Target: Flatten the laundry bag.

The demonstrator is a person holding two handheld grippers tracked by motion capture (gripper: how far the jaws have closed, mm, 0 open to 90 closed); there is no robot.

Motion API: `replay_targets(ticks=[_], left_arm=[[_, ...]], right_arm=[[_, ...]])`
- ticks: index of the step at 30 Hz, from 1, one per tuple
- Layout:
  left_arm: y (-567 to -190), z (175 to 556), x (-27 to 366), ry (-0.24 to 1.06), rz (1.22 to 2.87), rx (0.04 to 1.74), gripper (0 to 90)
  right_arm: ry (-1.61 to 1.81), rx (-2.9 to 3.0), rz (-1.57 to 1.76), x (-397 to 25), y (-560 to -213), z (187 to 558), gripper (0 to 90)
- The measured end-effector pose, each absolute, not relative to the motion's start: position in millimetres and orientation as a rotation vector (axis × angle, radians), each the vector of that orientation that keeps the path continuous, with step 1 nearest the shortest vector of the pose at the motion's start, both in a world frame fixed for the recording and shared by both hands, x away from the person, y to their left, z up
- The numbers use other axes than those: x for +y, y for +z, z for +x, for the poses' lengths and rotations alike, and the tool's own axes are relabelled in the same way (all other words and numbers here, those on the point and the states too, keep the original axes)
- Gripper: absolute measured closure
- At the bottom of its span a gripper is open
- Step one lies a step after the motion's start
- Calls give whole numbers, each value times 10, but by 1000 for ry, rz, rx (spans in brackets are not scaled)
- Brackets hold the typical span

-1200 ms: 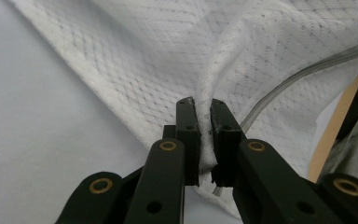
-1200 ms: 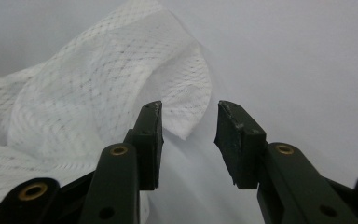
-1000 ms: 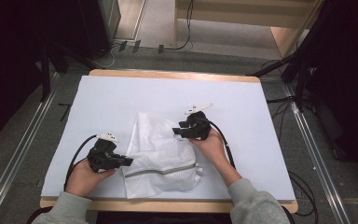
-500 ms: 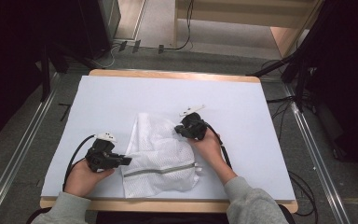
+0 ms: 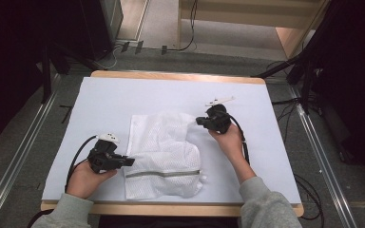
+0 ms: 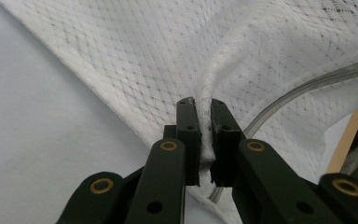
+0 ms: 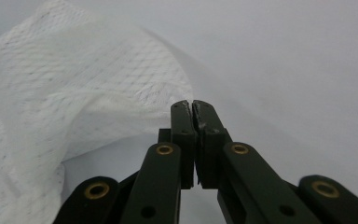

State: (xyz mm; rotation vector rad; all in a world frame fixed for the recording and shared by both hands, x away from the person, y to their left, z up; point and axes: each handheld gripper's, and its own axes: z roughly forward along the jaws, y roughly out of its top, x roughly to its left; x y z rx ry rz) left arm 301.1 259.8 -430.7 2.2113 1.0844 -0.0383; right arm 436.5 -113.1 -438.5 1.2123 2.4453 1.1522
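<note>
A white mesh bag [image 5: 164, 154] lies on the white table [image 5: 123, 97], near its front edge, with a grey zip [image 5: 164, 174] running across its lower part. The left claw [image 5: 129, 162] sits at the bag's left edge, jaws closed on a fold of mesh [image 6: 205, 140] just beside the zip. The right claw [image 5: 198, 120] is at the bag's upper right corner, which is lifted off the table; its jaws are pressed together, and whether they pinch the mesh [image 7: 74, 102] I cannot tell.

One mesh bag [image 5: 164, 154], two tongs [image 5: 129, 161]
</note>
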Motion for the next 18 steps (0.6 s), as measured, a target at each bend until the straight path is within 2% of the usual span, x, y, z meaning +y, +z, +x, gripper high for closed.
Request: replay_targets(ticks=[8,14,18], left_arm=[[-4297,3081,2614,-1,2195,1101,862],[-4323,3191,2591,-16,2170,1119,858],[-4307,3183,2598,-19,2160,1117,768]], right_arm=[[1147,2369,1282,-1493,-4310,4489,900],[1154,2341,1334,-1579,-4347,4631,900],[1139,2356,1337,-1519,-4394,4652,884]])
